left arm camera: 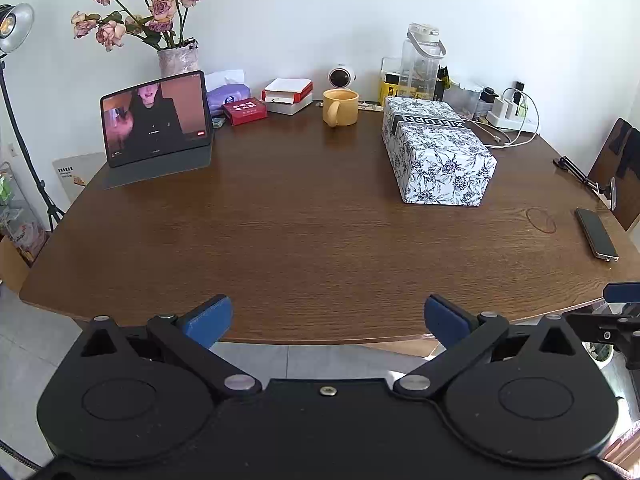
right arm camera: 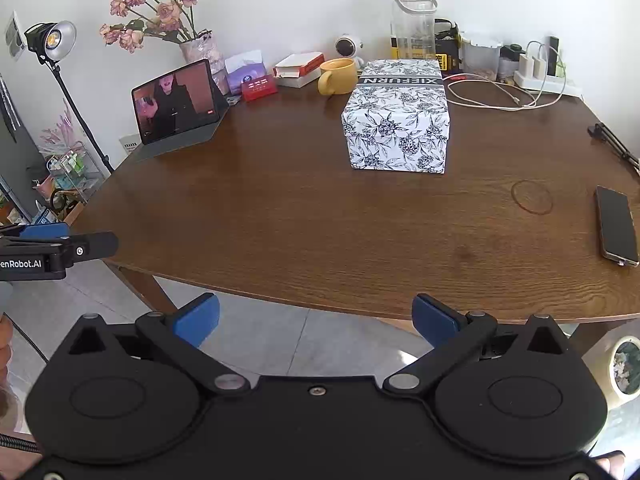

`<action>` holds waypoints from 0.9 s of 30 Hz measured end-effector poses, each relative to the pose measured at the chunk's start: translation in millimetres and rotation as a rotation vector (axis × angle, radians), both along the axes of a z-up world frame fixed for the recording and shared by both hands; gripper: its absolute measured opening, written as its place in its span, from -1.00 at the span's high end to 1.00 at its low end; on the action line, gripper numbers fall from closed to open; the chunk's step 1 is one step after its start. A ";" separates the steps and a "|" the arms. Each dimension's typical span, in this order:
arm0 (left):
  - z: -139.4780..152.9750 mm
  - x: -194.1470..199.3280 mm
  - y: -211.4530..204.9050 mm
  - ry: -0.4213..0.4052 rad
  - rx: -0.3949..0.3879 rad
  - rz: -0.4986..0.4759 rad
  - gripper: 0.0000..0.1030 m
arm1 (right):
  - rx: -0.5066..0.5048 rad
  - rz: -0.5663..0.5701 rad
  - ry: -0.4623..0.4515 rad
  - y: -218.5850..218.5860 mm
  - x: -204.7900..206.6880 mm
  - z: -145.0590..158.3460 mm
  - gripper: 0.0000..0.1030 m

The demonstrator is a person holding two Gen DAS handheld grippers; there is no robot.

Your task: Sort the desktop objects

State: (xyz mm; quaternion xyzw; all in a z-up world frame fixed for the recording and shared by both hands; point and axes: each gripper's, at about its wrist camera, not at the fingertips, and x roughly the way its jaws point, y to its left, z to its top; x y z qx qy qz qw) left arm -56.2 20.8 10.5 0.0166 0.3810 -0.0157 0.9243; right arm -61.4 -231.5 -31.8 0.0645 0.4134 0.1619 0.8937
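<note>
Brown wooden table [left arm camera: 300, 220] bears a closed white box [left arm camera: 436, 152] with dark floral print.

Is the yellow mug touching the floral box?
Apart. The left wrist view shows a clear strip of bare table between the yellow mug and the floral box. In the right wrist view they overlap, the box standing in front.

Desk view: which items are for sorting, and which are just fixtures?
Likely to sort: floral box, yellow mug, phone, red box, cable.

Likely fixtures: tablet, vase, lamp, power strip.
</note>
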 end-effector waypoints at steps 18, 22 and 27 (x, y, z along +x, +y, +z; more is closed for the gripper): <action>0.3 -0.5 -0.1 0.000 -0.025 0.002 -1.00 | 0.004 0.008 -0.001 -5.1 8.8 8.3 -1.00; 0.0 0.5 -1.5 0.002 -0.020 0.003 -1.00 | 0.005 0.009 0.001 -6.1 8.6 7.6 -1.00; -0.7 2.9 -3.0 0.008 -0.018 0.003 -1.00 | 0.006 0.009 0.002 -7.5 8.4 6.6 -1.00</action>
